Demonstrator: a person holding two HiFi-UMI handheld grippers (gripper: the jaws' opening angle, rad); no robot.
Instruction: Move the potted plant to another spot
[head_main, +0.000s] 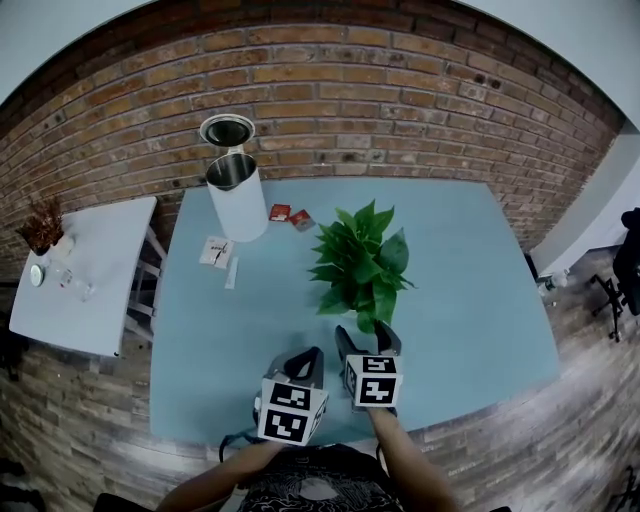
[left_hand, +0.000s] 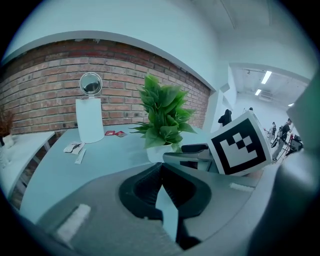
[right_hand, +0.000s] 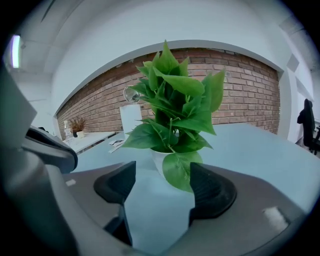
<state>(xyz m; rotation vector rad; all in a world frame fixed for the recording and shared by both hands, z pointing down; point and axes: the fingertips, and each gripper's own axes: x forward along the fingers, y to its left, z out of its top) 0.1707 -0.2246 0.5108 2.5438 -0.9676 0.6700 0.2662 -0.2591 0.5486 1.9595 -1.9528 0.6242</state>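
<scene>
Blue table (head_main: 470, 290) by brick wall (head_main: 330, 80): plant (head_main: 362, 262) stands just ahead of right gripper (head_main: 366, 338), jaws apart and clamping nothing, aimed at the pot (right_hand: 159, 159), probably to straddle it; left gripper (head_main: 303, 368), jaws together, waits beside it.

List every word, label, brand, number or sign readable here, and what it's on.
Nothing can be read.
White packet: dark print, too small to read.
Red packets: too small and blurred to read.
Marker cubes: black-and-white square patterns, no letters.
</scene>
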